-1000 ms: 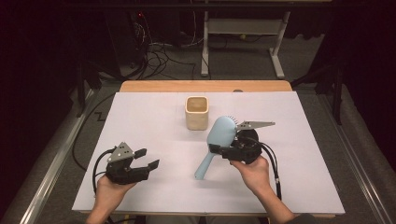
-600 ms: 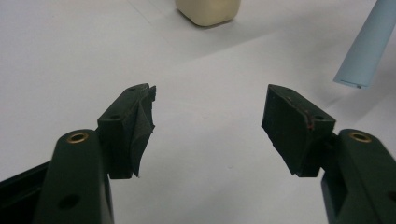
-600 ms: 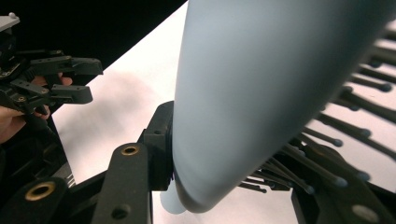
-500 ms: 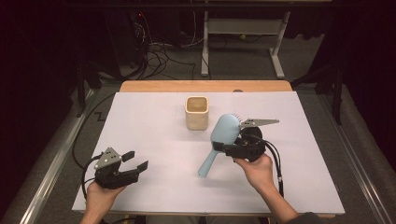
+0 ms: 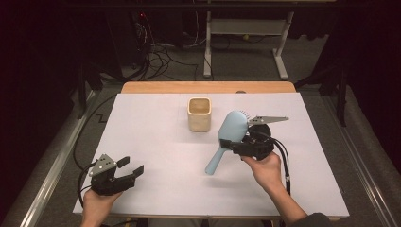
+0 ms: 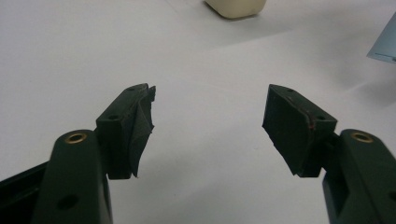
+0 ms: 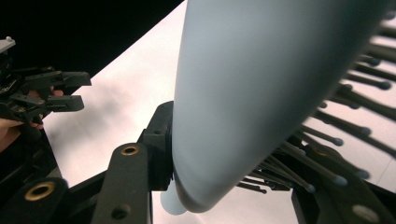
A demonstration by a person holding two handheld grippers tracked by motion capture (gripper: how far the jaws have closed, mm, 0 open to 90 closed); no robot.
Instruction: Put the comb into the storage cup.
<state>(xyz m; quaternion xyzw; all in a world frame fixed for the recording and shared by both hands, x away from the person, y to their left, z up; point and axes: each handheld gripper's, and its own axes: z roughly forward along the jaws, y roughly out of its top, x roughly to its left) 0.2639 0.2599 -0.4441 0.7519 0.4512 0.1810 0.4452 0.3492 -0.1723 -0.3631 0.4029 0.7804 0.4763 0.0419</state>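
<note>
A light blue hairbrush (image 5: pixel 228 138) hangs tilted above the white table, handle pointing down toward the near left. My right gripper (image 5: pixel 236 144) is shut on its head, one jaw against the smooth back and the other in the bristles (image 7: pixel 327 135), as the right gripper view shows on the hairbrush (image 7: pixel 252 93). A cream square cup (image 5: pixel 199 114) stands upright behind it, to the left, its base at the cup (image 6: pixel 236 7) in the left gripper view. My left gripper (image 5: pixel 131 167) sits low at the table's near left corner, open, with only bare table between the jaws (image 6: pixel 208 123).
The white table sheet (image 5: pixel 156 142) has a wooden strip (image 5: pixel 208 87) along its far edge. Cables (image 5: pixel 161 52) and a desk frame (image 5: pixel 246 33) lie on the dark floor beyond. A metal rail (image 5: pixel 52 165) runs along the table's left side.
My left gripper has drawn back toward the near left corner and sunk lower. The right gripper and the hairbrush have hardly shifted.
</note>
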